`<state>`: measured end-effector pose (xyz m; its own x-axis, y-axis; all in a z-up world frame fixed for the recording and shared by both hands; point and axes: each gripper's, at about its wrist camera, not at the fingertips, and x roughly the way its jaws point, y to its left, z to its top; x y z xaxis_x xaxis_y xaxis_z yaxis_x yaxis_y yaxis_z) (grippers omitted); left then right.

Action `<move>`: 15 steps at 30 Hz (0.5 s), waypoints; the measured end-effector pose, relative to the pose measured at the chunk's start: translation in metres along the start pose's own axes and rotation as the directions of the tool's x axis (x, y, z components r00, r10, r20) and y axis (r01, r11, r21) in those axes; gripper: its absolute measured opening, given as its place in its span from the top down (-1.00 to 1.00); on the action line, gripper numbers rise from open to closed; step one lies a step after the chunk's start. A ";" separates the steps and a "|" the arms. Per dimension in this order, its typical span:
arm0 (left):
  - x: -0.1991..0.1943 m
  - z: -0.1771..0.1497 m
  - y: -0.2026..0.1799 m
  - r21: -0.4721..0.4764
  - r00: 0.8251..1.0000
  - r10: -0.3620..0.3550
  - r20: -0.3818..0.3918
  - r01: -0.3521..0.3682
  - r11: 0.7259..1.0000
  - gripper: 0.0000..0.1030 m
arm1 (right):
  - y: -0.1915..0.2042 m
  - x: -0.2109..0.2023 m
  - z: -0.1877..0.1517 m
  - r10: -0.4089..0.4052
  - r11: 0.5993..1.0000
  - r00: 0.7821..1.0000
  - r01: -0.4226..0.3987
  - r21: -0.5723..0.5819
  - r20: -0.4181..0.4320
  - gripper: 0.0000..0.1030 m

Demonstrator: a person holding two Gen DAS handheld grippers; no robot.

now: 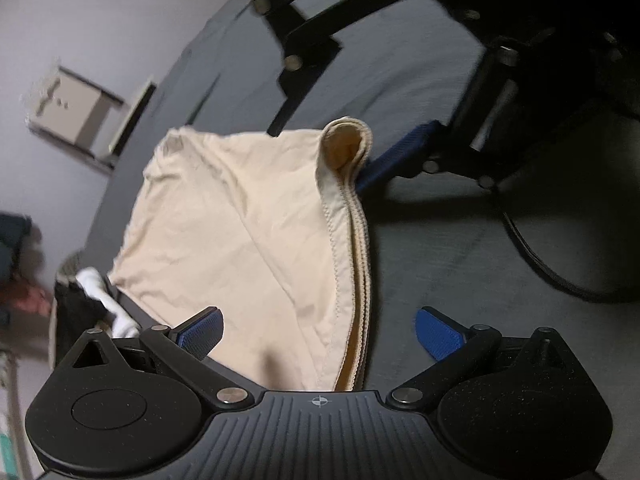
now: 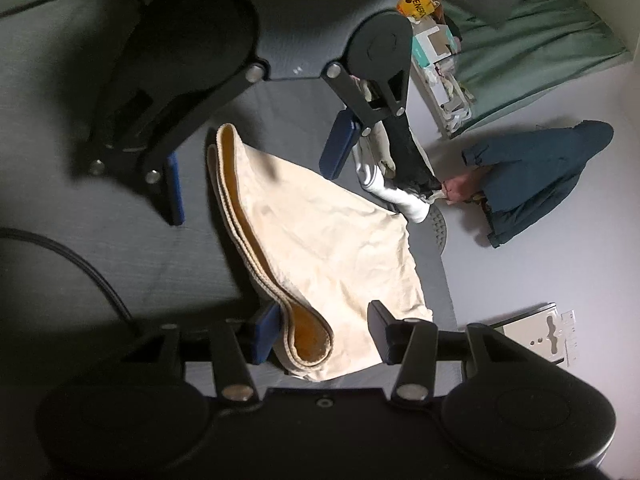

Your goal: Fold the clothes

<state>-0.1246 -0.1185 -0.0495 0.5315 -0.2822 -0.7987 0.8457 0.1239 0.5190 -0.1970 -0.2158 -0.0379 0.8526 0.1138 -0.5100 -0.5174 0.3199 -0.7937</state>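
Here, both wrist views look down on one work surface.
Garment: cream shorts (image 1: 240, 236), smooth woven cloth, folded flat on the grey fabric surface (image 1: 460, 264); ribbed elastic waistband (image 1: 360, 240) stacked in layers along one edge, curling into a loop at one end.
Left gripper (image 1: 318, 330): jaws wide apart, blue textured pads (image 1: 438, 334) either side of the shorts' near end, holding nothing.
Right gripper (image 2: 320, 332): jaws spread; one blue pad touches the waistband loop, the other stands clear of the cloth.
Left view only: a pale cardboard box (image 1: 68, 108) on the floor.
Right view only: a dark blue jacket (image 2: 532, 176) on the pale floor, green bedding (image 2: 540, 40), black and white clothes (image 2: 400, 176) hanging off the surface's edge.
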 end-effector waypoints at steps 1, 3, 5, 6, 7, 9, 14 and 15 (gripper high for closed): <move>0.001 0.001 0.001 -0.004 1.000 0.001 -0.005 -0.001 1.000 -0.99 | -0.001 0.002 0.000 0.000 1.000 1.000 0.000 0.003 0.000 0.09; 0.001 0.002 -0.002 0.018 0.999 0.041 0.003 -0.041 0.999 -0.99 | -0.005 0.008 0.000 -0.002 1.000 1.000 0.002 0.010 0.001 0.09; 0.002 0.002 -0.008 0.064 0.994 0.109 0.013 -0.110 0.992 -0.98 | -0.007 0.008 0.000 -0.004 1.000 1.000 0.004 0.024 0.000 0.08; 0.002 0.002 -0.012 0.095 0.991 0.136 0.021 -0.137 0.986 -0.98 | -0.008 0.008 -0.001 -0.002 0.999 1.000 0.002 0.032 -0.001 0.07; 0.001 0.002 -0.018 0.128 0.988 0.154 0.030 -0.157 0.979 -0.98 | -0.009 0.008 -0.001 -0.002 0.999 1.000 0.002 0.041 -0.003 0.06; -0.001 0.003 -0.028 0.187 0.981 0.187 0.046 -0.192 0.963 -0.96 | -0.012 0.009 -0.002 0.000 0.998 1.000 0.000 0.063 -0.004 0.04; -0.003 0.004 -0.042 0.249 0.974 0.221 0.048 -0.226 0.942 -0.61 | -0.020 0.014 -0.004 0.009 0.993 1.000 -0.007 0.117 -0.011 0.02; -0.002 0.005 -0.044 0.264 0.972 0.233 0.040 -0.235 0.935 -0.41 | -0.022 0.015 -0.004 0.011 0.992 1.000 -0.010 0.127 -0.013 0.02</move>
<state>-0.1628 -0.1276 -0.0692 0.7115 -0.2832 -0.6430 0.6536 -0.0691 0.7537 -0.1735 -0.2249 -0.0296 0.8456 0.1048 -0.5234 -0.5122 0.4353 -0.7404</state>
